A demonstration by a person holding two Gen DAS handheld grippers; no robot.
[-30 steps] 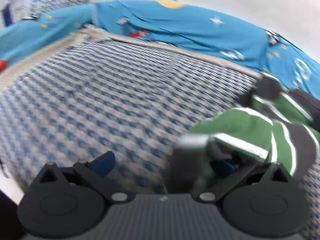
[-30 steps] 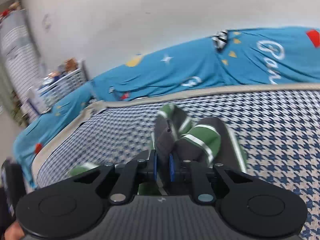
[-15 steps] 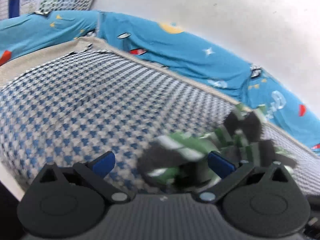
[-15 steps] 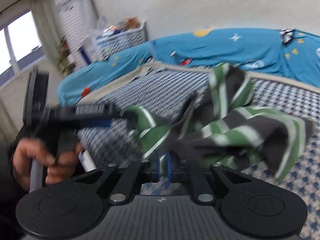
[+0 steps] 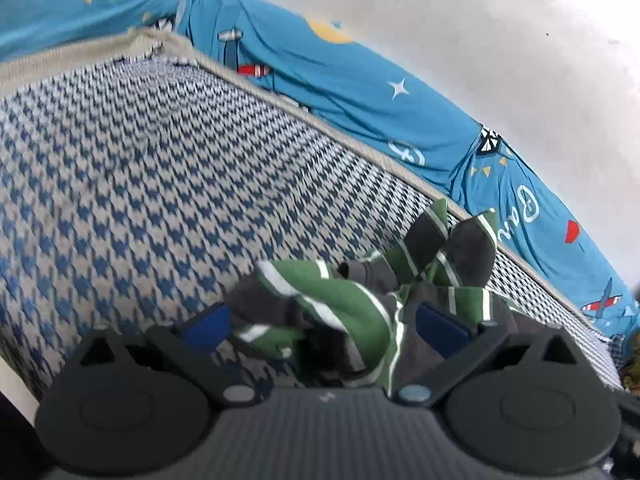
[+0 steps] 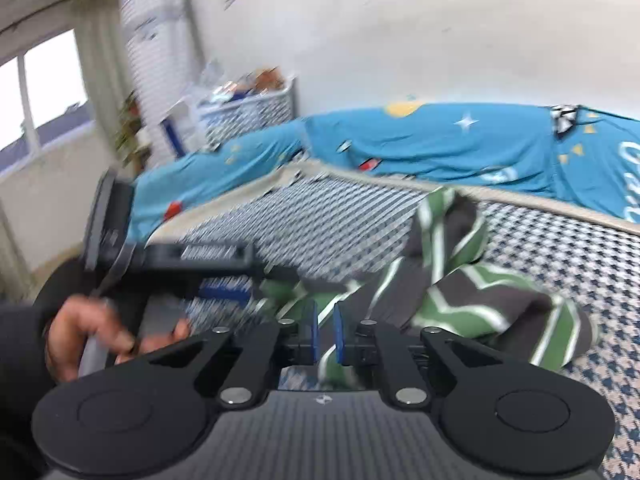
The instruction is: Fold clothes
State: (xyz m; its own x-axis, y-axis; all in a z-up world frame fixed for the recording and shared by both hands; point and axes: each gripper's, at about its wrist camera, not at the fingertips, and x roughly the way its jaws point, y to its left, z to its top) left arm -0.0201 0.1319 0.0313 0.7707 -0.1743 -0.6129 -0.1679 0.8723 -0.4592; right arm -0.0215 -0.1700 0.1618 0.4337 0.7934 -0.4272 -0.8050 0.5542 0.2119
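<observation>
I'm working over a bed whose houndstooth blanket (image 5: 132,184) is blue and beige, with a bright blue printed sheet (image 5: 360,88) bunched along the white wall (image 6: 400,28); a window (image 6: 44,92) and a white basket (image 6: 248,110) of clutter sit off to the left. The garment (image 6: 460,292), striped green, dark grey and white, lies crumpled on the blanket just ahead of both tools. My left gripper (image 5: 320,320) has its jaws spread wide with cloth bunched between them, the pads not pressing it. My right gripper (image 6: 324,332) shows a narrow gap, jaws opening, a fold of cloth between them. A hand (image 6: 96,336) grips the left tool.
</observation>
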